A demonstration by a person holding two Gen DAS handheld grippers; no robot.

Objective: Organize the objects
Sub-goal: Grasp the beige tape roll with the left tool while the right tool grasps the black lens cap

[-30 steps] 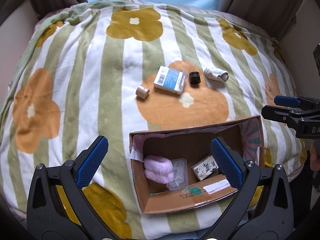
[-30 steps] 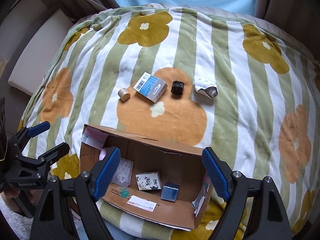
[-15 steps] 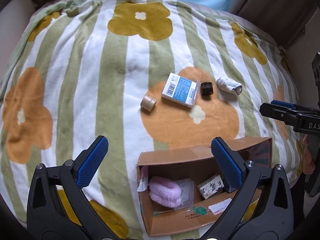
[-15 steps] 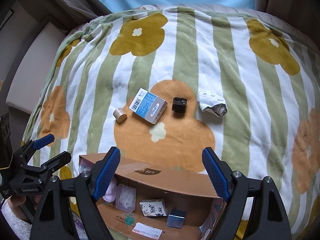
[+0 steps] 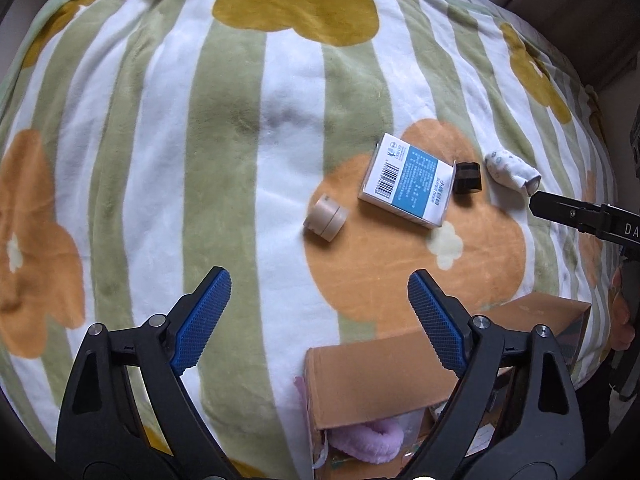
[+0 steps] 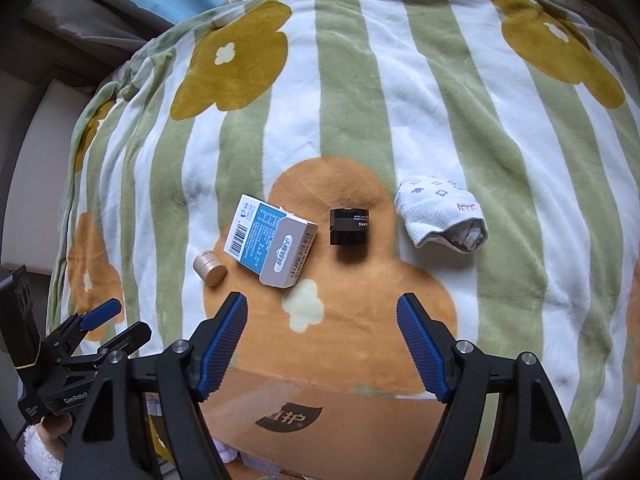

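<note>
Both grippers hover over a plush fleece blanket (image 6: 400, 92), soft and napped, striped green and white with big mustard and orange flower shapes. The left gripper (image 5: 318, 322) has its ribbed blue pads spread wide with nothing between them, and the right gripper (image 6: 322, 346) is spread the same way, empty. Four loose things lie in a rough row on the orange flower. At the left end is a small beige jar (image 6: 210, 267), a squat smooth cylinder tipped on its side. Just beside it is a flat white-and-blue carton (image 6: 270, 242), printed card with a barcode on one end, lying face up at a slant. Next comes a short black jar (image 6: 349, 227), glossy, with white lettering on its rim band, also on its side, close to the carton's corner but apart from it in the right wrist view. Then a rolled white sock (image 6: 440, 218), ribbed knit with little blue flower prints, cuff opening facing the camera. Below both grippers sits a brown cardboard box (image 5: 376, 376), its near flap blocking most of the inside; a fluffy pink roll (image 5: 366, 442) shows in it, and the left gripper's black arms cover the rest.
</note>
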